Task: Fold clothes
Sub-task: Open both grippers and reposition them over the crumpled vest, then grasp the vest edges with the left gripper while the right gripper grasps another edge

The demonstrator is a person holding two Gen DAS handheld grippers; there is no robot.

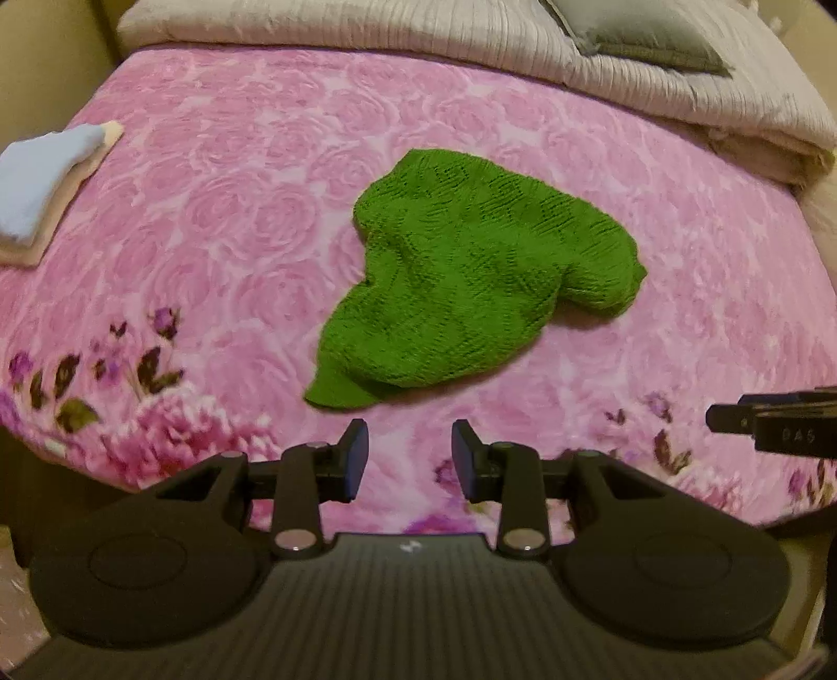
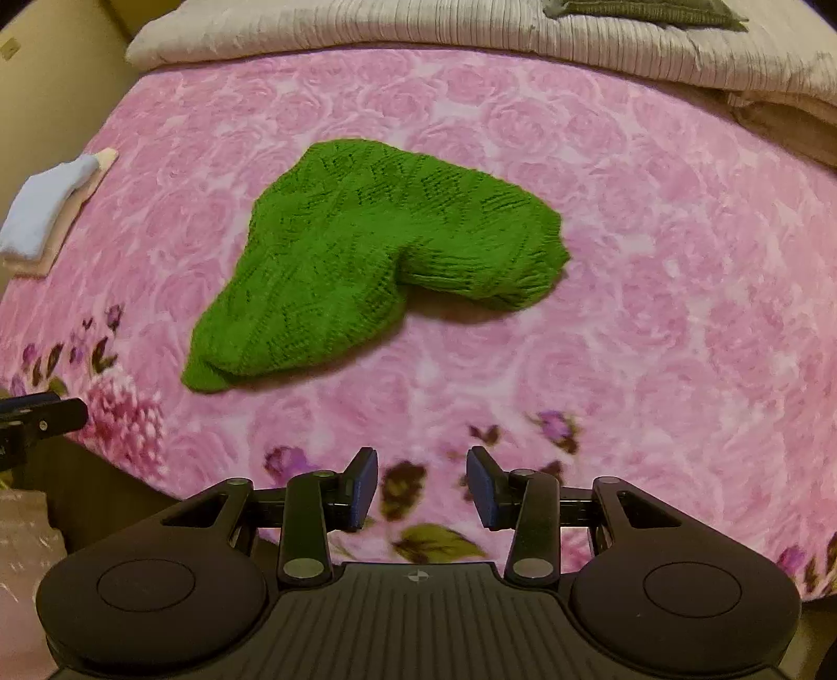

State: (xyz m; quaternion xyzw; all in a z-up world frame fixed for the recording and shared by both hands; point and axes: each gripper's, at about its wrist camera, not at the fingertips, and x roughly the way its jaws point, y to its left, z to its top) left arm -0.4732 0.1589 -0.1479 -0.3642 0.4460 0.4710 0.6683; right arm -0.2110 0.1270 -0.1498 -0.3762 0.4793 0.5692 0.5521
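Note:
A green knitted garment (image 1: 471, 282) lies bunched in a rough heart shape on the pink rose-patterned blanket (image 1: 209, 209). In the right wrist view the same garment (image 2: 355, 261) sits left of centre. My left gripper (image 1: 410, 434) hovers open just short of the garment's near corner, with nothing between its fingers. Farther back over the blanket's flowered border my right gripper (image 2: 421, 460) is also open and empty. Each gripper shows at the edge of the other's view: the right gripper (image 1: 774, 423), the left gripper (image 2: 36, 418).
A folded light blue cloth (image 1: 36, 183) rests on a beige one at the bed's left side. A rumpled beige quilt (image 1: 418, 26) and a grey pillow (image 1: 643, 36) lie along the far end. The bed's near edge drops off below the grippers.

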